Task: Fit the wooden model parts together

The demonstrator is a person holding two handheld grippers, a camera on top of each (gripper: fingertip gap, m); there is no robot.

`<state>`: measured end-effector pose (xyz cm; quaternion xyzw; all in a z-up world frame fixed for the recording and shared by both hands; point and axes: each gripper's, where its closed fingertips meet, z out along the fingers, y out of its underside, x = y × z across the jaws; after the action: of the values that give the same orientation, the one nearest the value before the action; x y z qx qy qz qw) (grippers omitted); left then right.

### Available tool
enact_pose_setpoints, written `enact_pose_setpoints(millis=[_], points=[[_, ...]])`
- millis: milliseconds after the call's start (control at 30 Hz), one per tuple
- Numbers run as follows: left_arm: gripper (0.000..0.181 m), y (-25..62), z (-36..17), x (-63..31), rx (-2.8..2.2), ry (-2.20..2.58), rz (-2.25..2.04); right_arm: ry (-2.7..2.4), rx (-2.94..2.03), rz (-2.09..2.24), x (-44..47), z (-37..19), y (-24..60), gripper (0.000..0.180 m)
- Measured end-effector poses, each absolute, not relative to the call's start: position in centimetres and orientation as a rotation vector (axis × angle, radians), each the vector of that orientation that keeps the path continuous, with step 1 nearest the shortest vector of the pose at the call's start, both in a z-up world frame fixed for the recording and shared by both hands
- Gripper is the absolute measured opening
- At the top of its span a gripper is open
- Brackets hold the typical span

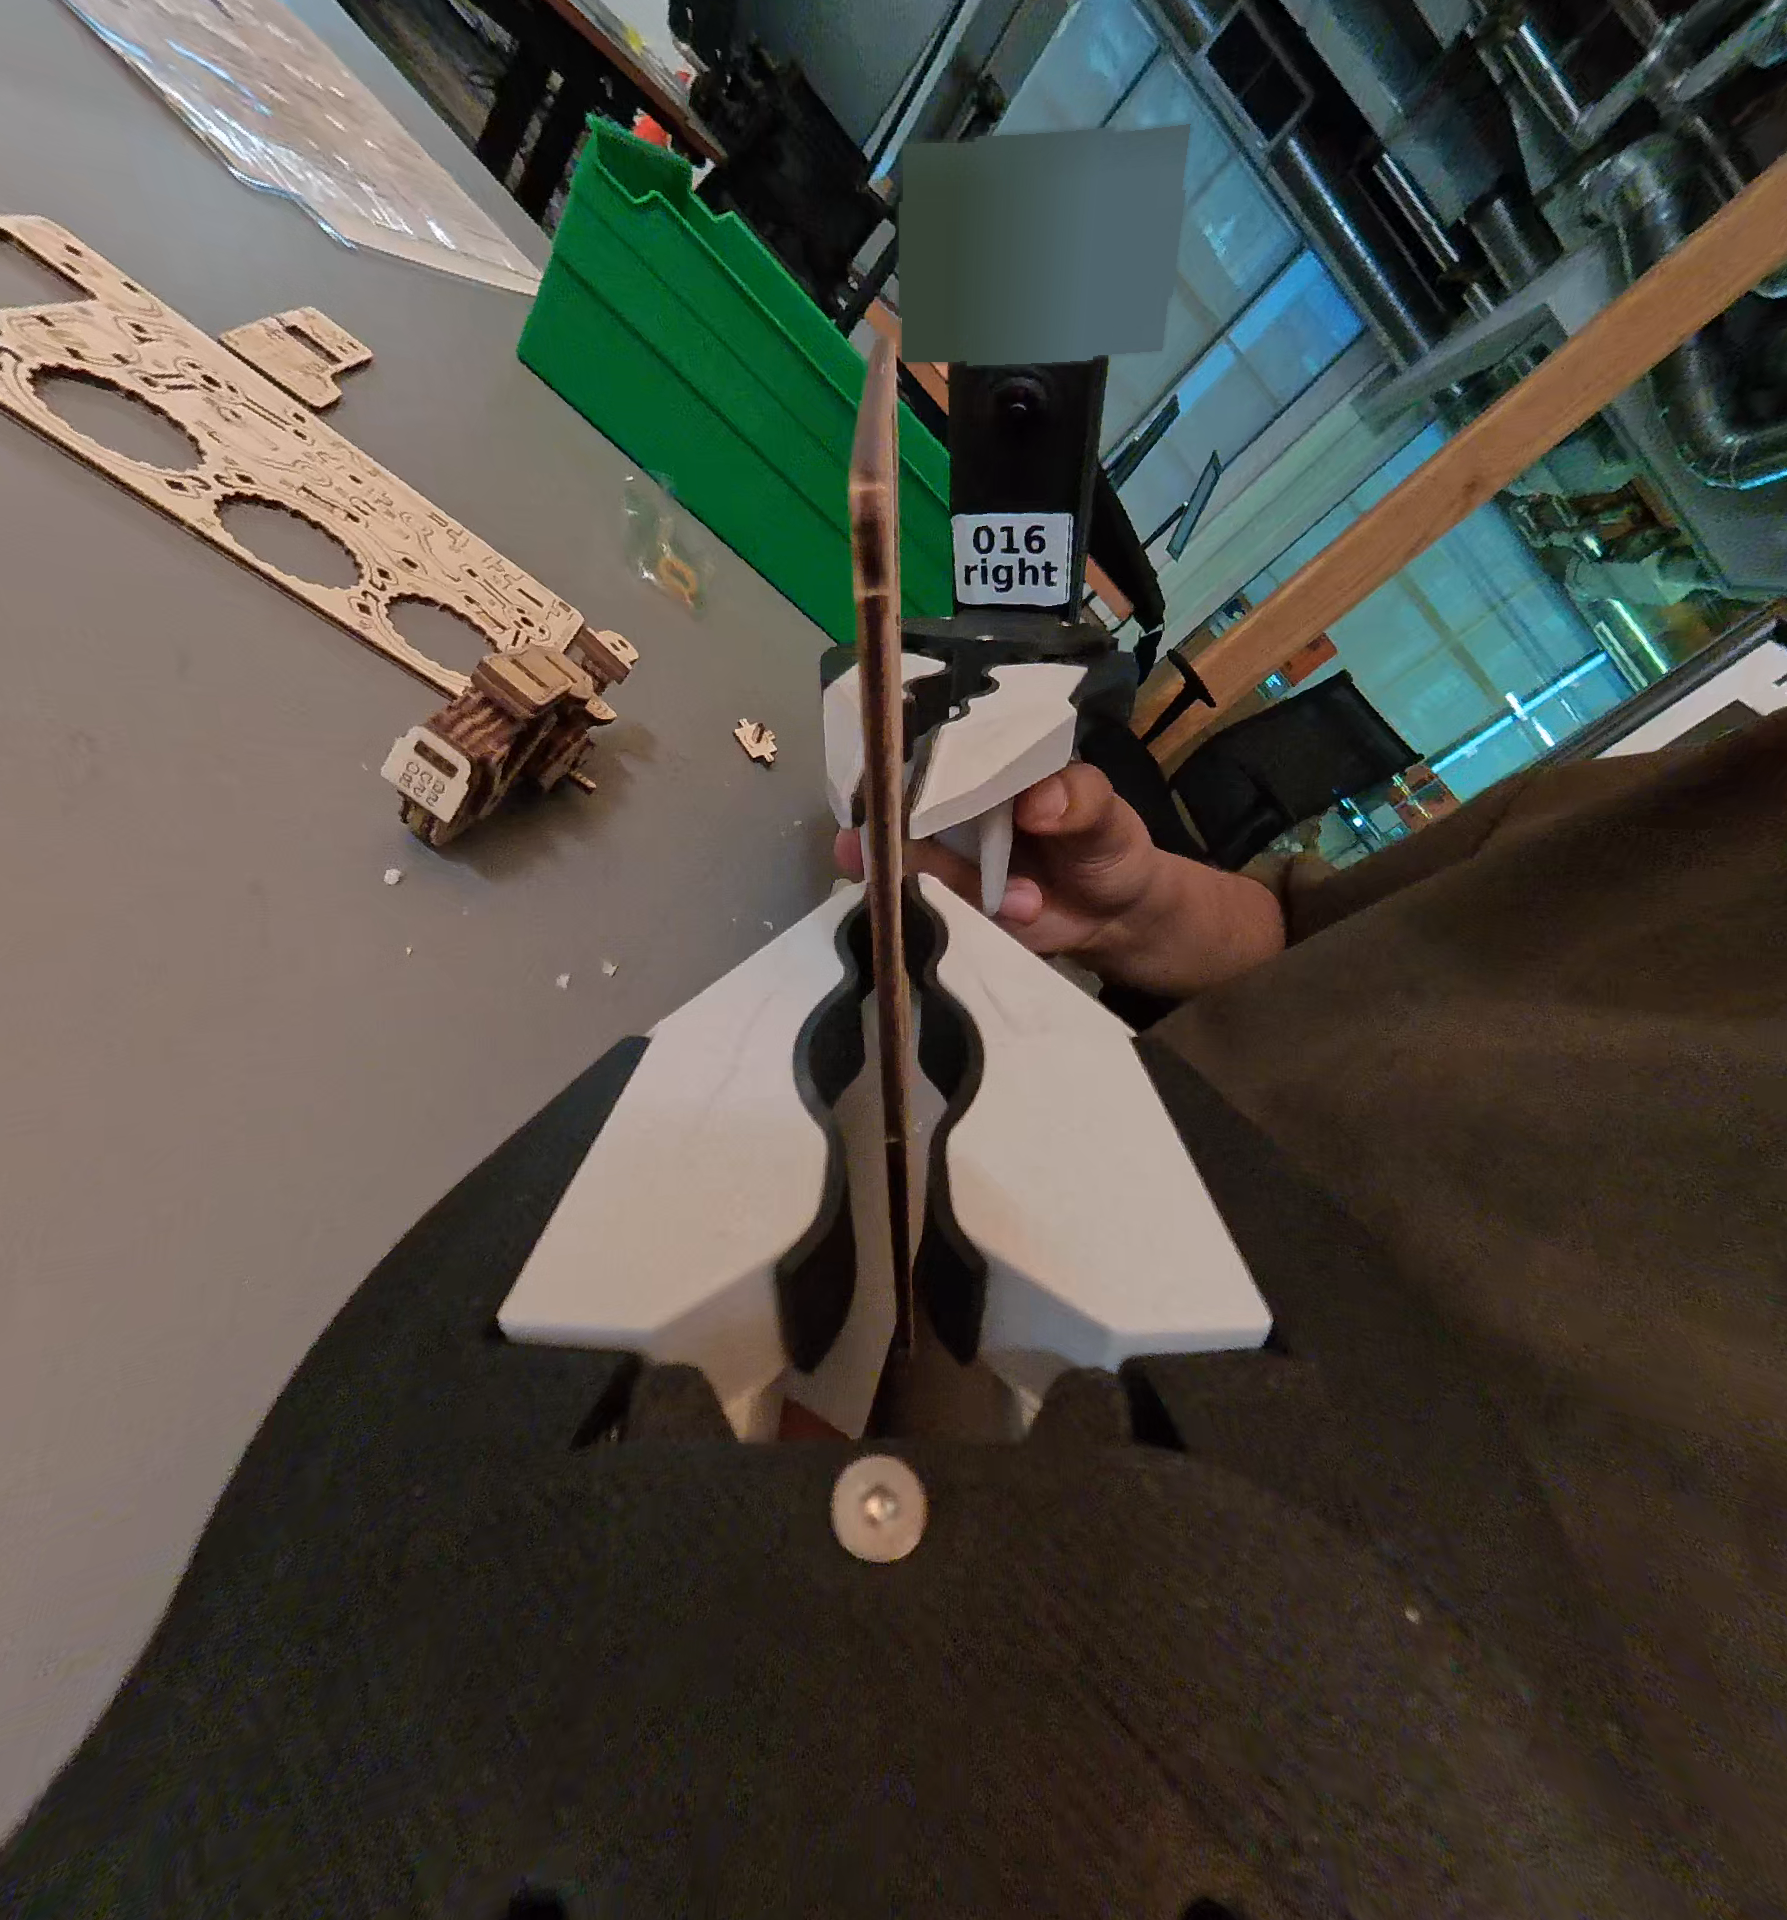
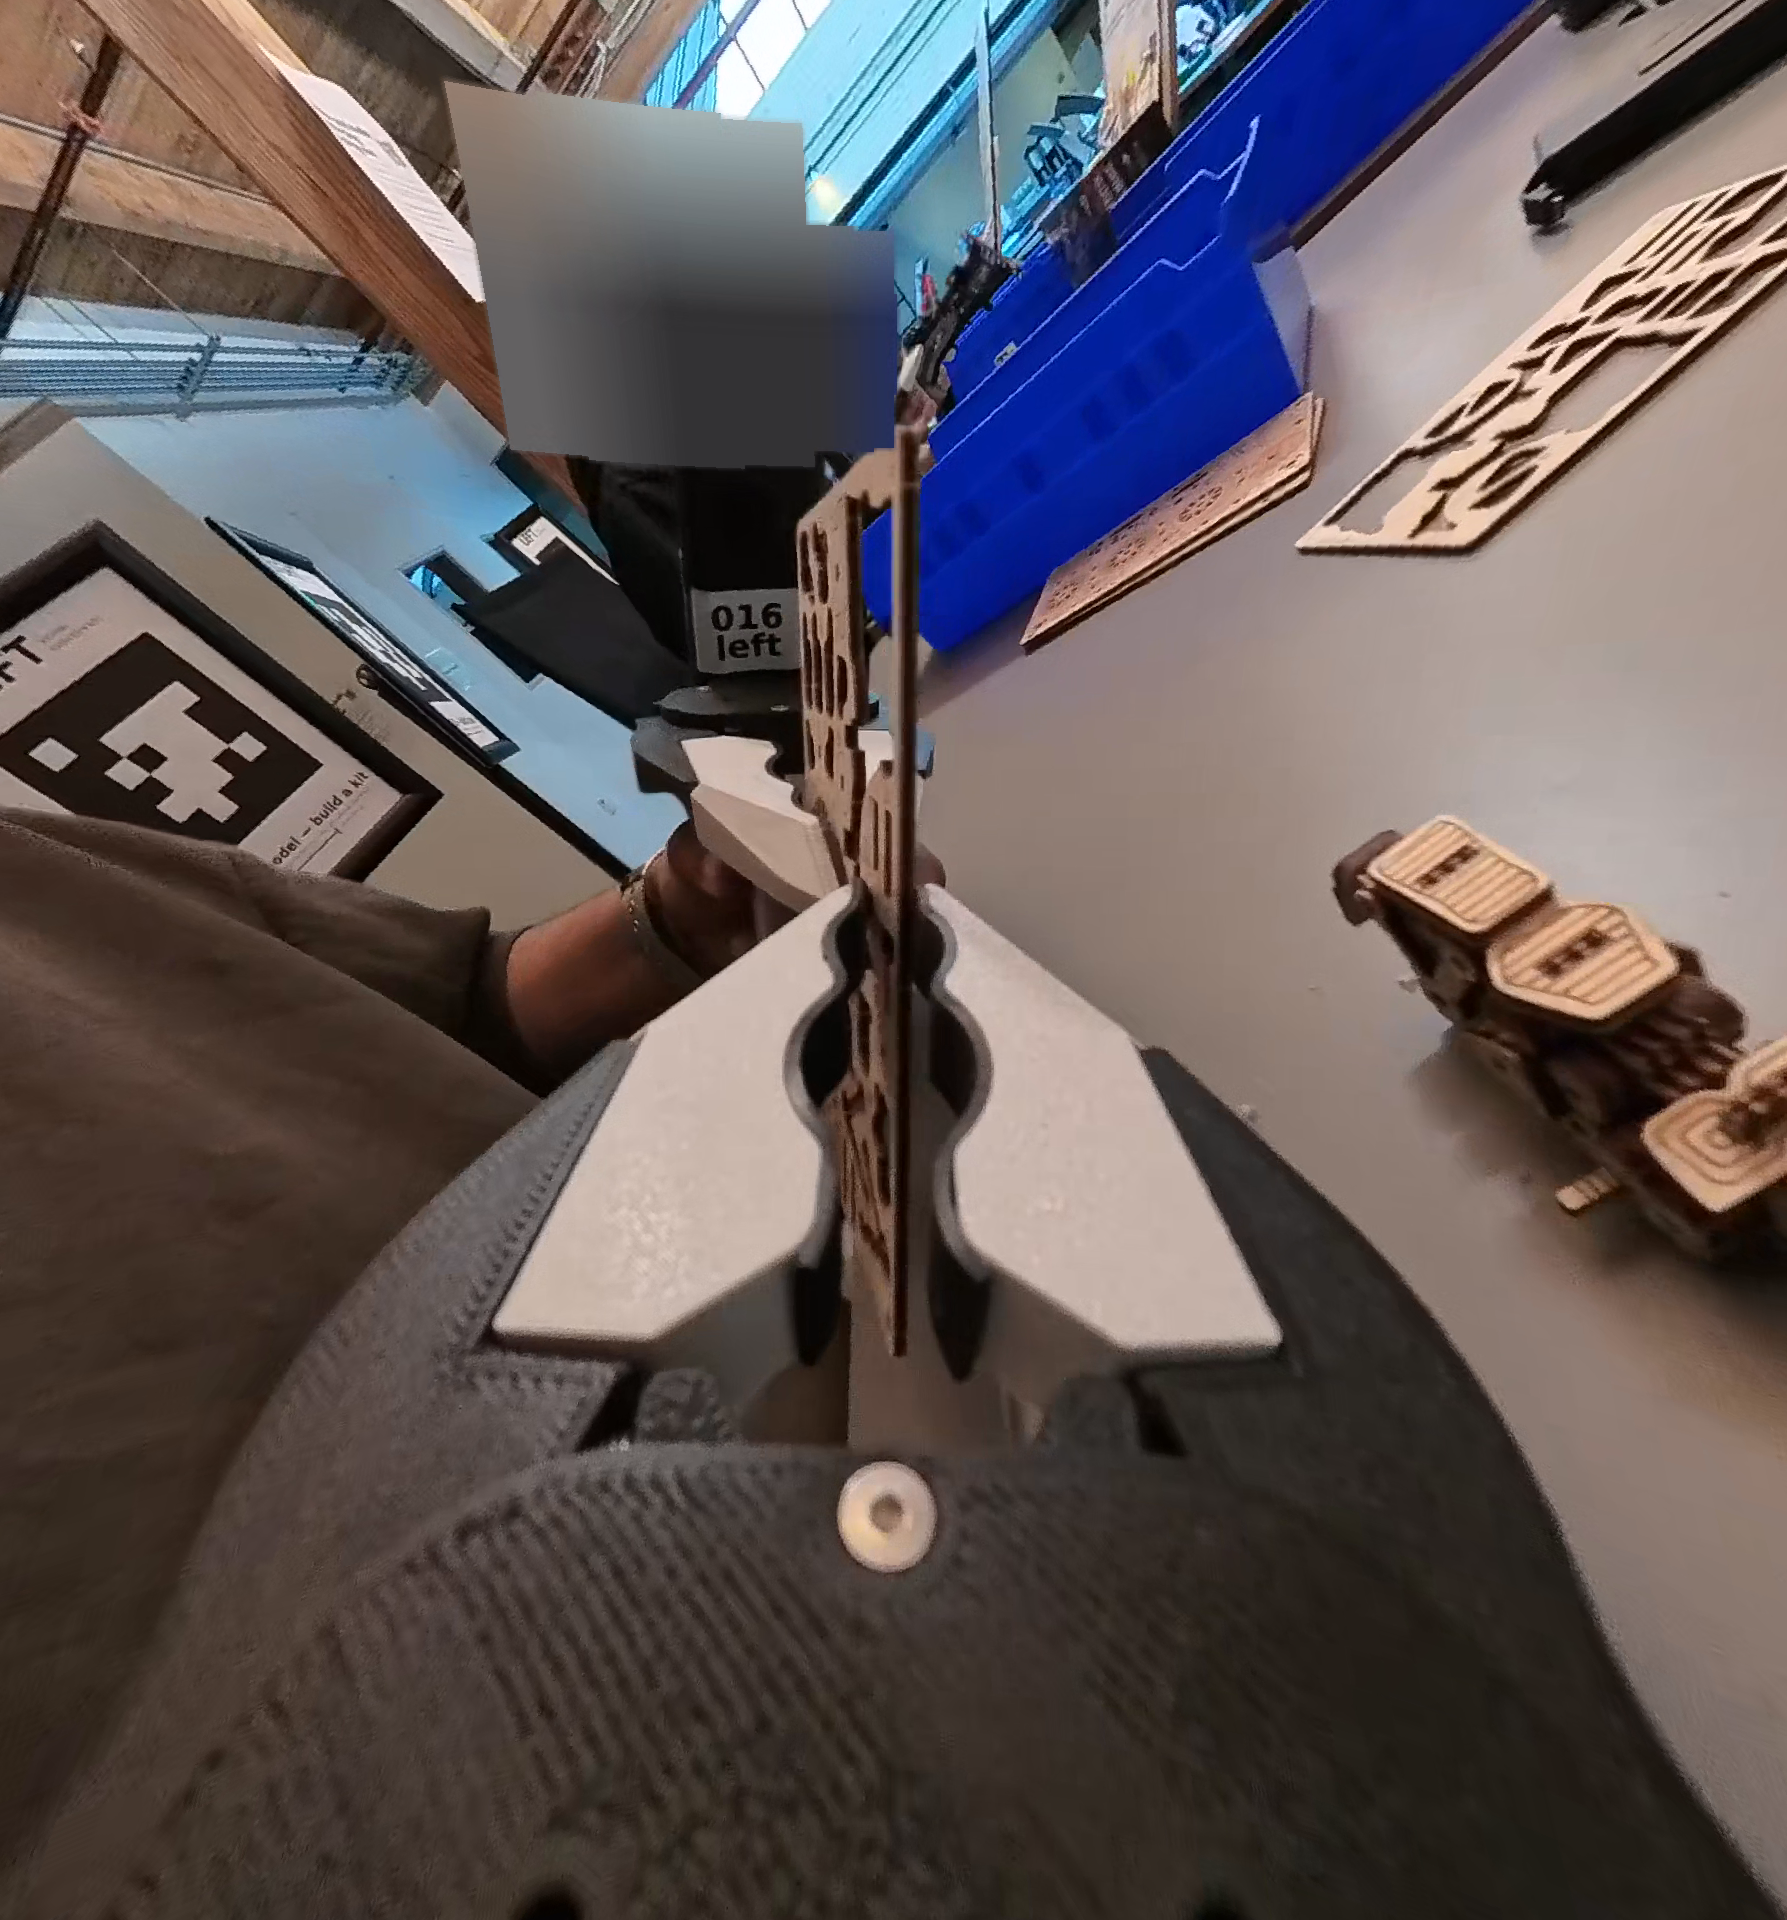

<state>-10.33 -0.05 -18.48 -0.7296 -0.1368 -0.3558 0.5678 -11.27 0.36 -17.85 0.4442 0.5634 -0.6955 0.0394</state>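
A: Report the state of the left gripper (image 1: pixel 884 1091).

B: Its white fingers (image 1: pixel 723 1132) are clamped on a thin laser-cut wooden parts sheet (image 1: pixel 881 727), seen edge-on and standing upright between them. The sheet is held in the air above the grey table (image 1: pixel 193 1039).

A: And the right gripper (image 2: pixel 894 1081)?

B: Its two fingers are also pressed together on the same sheet (image 2: pixel 847 665), from the opposite end. In the right wrist view the sheet's cut-out pattern faces left. Each gripper appears farther off in the other's view, closed on the sheet, with a hand (image 1: pixel 1097 883) on its handle.

A: Location of the remaining parts?

B: A partly built wooden model (image 1: pixel 515 727) rests on the table, just beside the end of a flat punched-out sheet (image 1: pixel 245 457). A small loose piece (image 1: pixel 756 740) lies near it. A green bin (image 1: pixel 702 353) stands behind. In the right wrist view, a blue bin (image 2: pixel 1097 416) stands at the table's far side, with further wooden sheets (image 2: pixel 1180 520) lying beside it.
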Motion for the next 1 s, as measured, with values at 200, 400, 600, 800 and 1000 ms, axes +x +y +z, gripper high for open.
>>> enact_pose_setpoints(millis=[200, 400, 600, 800, 1000], points=[[0.0, 0.5, -18.6, -10.0, -1.732, -0.292, -0.856, 1.644, 1.383, -2.154, -11.0, -17.8, 1.2, 0.005], [0.001, 0.6, -19.0, -9.7, -1.781, -0.244, -0.81, 1.737, 1.404, -2.128, -10.8, -18.3, 1.3, 0.005], [0.001, 0.4, -19.7, -9.7, -1.846, -0.204, -0.699, 1.888, 1.429, -2.086, -11.0, -19.0, 1.2, 0.006], [0.002, 0.2, -19.1, -10.1, -1.78, -0.27, -0.768, 1.858, 1.385, -2.096, -10.9, -18.3, 0.9, 0.003], [0.017, -0.1, -17.9, -10.5, -1.653, -0.3, -0.827, 1.71, 1.339, -2.077, -10.8, -18.1, -0.1, 0.0]])
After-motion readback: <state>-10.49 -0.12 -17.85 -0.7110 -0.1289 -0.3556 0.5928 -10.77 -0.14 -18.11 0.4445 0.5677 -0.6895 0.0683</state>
